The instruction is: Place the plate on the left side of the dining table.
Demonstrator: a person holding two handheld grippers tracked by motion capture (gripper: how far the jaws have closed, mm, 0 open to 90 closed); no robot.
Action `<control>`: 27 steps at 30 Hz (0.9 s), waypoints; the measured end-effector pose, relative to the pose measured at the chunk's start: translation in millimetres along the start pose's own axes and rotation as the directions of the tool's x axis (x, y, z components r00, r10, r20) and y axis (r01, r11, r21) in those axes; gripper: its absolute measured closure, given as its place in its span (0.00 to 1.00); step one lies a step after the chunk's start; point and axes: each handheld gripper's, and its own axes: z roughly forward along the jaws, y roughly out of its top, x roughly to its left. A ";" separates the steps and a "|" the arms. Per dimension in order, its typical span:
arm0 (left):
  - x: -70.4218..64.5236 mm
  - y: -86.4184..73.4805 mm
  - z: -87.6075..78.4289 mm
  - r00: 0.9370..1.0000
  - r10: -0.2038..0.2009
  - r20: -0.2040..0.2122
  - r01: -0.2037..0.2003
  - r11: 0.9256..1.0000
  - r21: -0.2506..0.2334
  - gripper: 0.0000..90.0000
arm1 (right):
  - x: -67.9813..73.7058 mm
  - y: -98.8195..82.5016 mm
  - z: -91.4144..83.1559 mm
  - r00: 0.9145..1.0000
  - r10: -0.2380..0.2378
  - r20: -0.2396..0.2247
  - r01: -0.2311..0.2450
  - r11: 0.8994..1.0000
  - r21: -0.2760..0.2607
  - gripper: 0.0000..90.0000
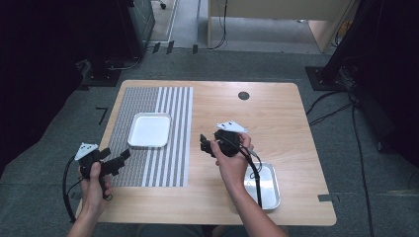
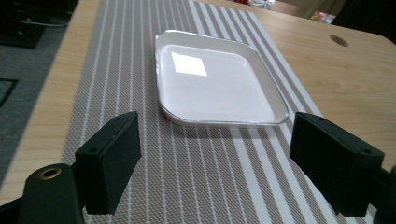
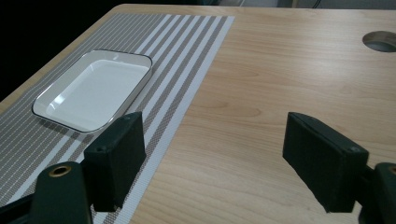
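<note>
A white square tray (image 1: 149,130) lies empty on a grey-and-white striped placemat (image 1: 168,158) on the left half of the wooden table (image 1: 276,118). My left gripper (image 1: 118,159) hovers over the mat's near left corner, open, pointing toward the tray. In the left gripper view the tray (image 2: 215,79) sits just beyond the open left gripper (image 2: 217,123), with nothing between the jaws. My right gripper (image 1: 204,144) is held above bare wood right of the mat, open and empty. In the right gripper view the tray (image 3: 93,88) lies to the left of the right gripper (image 3: 215,123).
A shiny metal tray (image 1: 269,185) rests near the table's front right edge, partly under the right forearm. A round cable hole (image 1: 243,96) sits at the table's far side. Cables and dark stands line the floor around the table.
</note>
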 end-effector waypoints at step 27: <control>-1.1 -30.1 -23.3 0.999 0.035 -0.029 -0.035 0.999 0.029 0.18 | -83.1 -39.1 -66.1 0.995 0.070 0.070 -0.067 0.997 -0.047 0.24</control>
